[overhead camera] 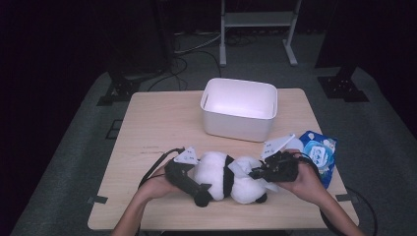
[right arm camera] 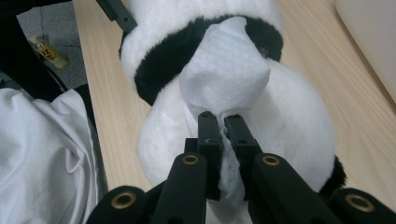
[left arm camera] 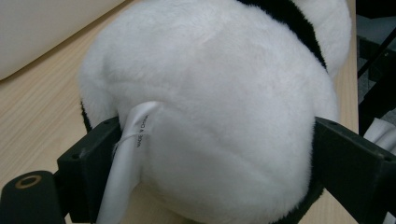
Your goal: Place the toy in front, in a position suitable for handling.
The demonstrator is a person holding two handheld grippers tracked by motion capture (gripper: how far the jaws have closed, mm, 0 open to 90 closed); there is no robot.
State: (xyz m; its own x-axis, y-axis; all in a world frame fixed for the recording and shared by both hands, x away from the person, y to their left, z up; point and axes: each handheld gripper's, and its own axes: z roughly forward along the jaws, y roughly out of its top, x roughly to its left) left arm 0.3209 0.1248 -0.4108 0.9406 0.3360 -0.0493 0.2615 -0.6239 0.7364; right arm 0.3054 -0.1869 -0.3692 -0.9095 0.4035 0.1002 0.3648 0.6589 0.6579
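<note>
Fluffy white panda plush (overhead camera: 221,177), black band, possibly a wipe (right arm camera: 224,79) draped on it

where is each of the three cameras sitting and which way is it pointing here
High view: above the person's side, looking forward and down on the table, white bin and panda plush; both forearms and hands enter from below.
Left gripper view: rides the left gripper, looking along its fingers, which squeeze the plush's white rear.
Right gripper view: rides the right gripper, its fingers pinching a white wipe against the plush; a white sleeve at left.
Shared: all show the plush and the tabletop.
</note>
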